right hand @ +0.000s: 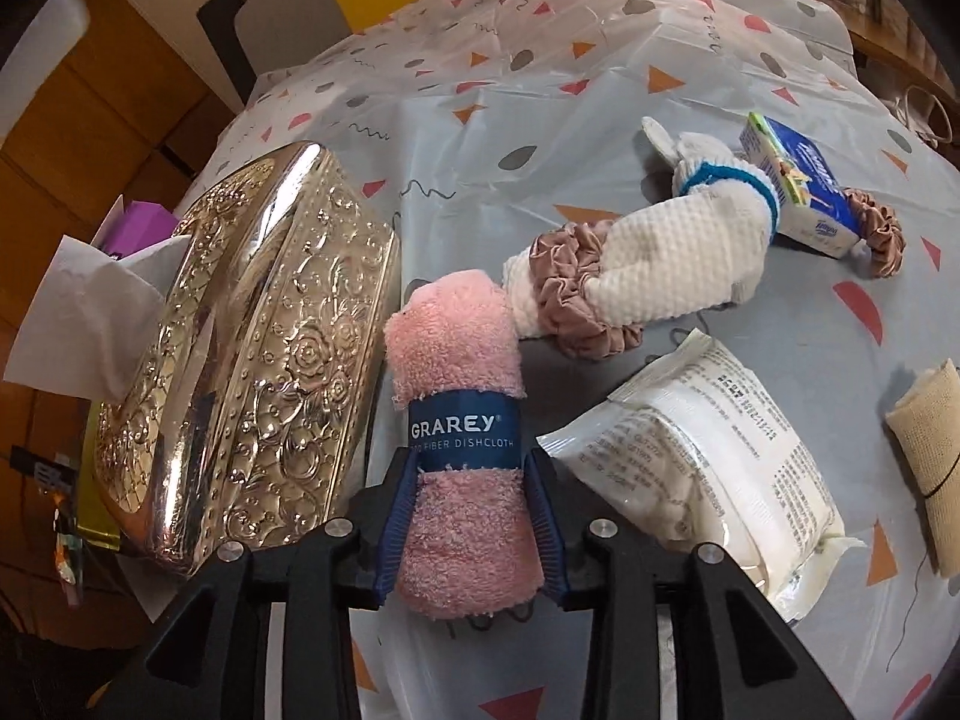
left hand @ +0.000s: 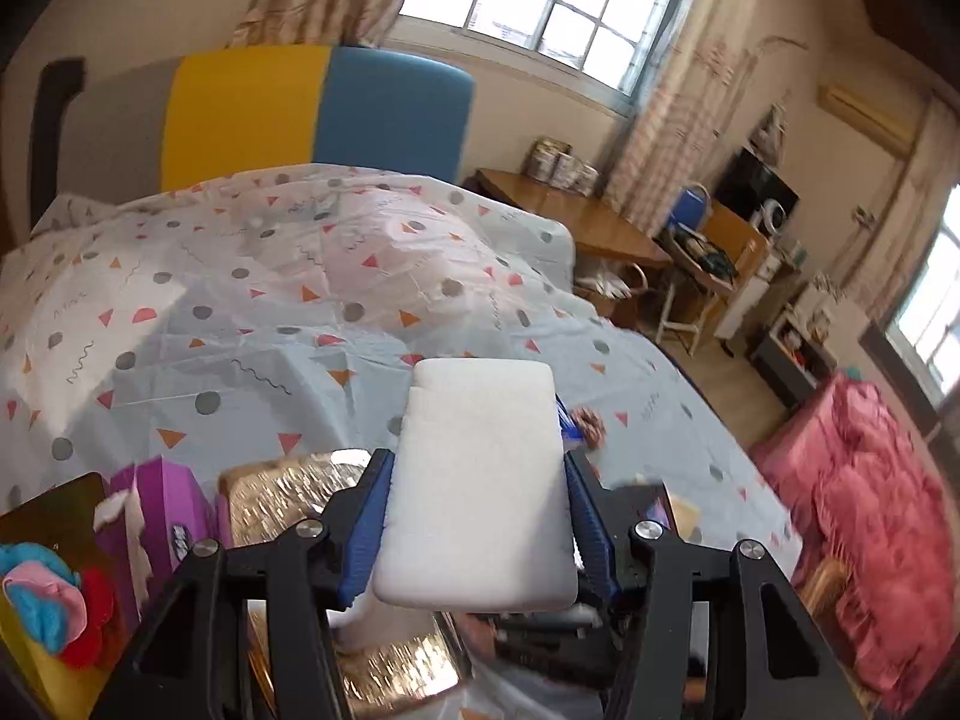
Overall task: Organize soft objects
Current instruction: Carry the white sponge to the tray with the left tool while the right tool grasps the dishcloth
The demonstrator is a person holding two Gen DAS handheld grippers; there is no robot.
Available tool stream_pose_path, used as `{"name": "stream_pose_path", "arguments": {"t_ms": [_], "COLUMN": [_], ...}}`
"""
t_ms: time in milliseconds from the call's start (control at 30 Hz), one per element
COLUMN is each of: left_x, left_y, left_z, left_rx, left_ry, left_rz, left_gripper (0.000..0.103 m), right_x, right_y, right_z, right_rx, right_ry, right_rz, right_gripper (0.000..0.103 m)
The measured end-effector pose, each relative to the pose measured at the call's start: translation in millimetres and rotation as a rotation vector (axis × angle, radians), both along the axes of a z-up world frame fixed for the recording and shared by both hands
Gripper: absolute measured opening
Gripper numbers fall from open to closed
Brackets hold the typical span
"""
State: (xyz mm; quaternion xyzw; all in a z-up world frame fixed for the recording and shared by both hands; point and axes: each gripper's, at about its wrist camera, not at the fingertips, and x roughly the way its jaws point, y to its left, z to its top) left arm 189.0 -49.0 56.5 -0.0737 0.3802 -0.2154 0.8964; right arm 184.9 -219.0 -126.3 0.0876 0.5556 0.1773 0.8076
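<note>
Gripping a white sponge, the left gripper is pressing its blue pads against the long sides of the block. This sponge is looking plain, rectangular and round-cornered, its long axis running straight away from the camera, out past the fingertips, above the patterned cover spread over a bed.

Holding a rolled pink dishcloth, the right gripper is squeezing the roll from both sides just below its blue paper band. This roll is looking fluffy and is pointing away from the camera, tilting slightly left at its far end, low over the cover.

Lying just left of the roll is one embossed silver box, with a white tissue sticking up at its far left. To the right is lying one white sealed packet printed with small text, and one tan roll is showing at the right edge.

Farther back, a white waffle cloth is lying slantwise, one brown scrunchie wrapping its near end and a teal-edged cloth bunching at its far end. Beyond it, one small blue-and-white carton is lying touching a second brown scrunchie.

In the left view, a purple box and bright blue, pink and red cloths are sitting at the lower left.
</note>
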Motion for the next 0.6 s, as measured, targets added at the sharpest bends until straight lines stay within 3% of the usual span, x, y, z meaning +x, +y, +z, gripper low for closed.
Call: {"name": "stream_pose_path", "arguments": {"t_ms": [167,300,400,600], "left_x": [33.5,36.9,25.0,-30.6], "left_y": [51.2,113.9,154.3,205.0], "left_z": [13.3,11.6,1.5,-12.6], "left_rx": [0.008,0.024,0.039,0.046], "left_ry": [-0.031,-0.035,-0.027,-0.044], "left_rz": [0.168,0.319,0.392,0.448], "left_gripper": [0.056,0.056,0.056,0.057], "right_x": [0.4,-0.1,0.1,-1.7], "right_y": [9.1,9.3,9.7,10.4], "right_z": [2.2,2.9,2.7,2.0], "right_rx": [-0.064,-0.086,-0.091,-0.101], "right_ry": [-0.038,-0.049,-0.050,-0.051], "right_rz": [0.031,0.031,0.030,0.026], "right_gripper": [0.035,0.035,0.035,0.036]}}
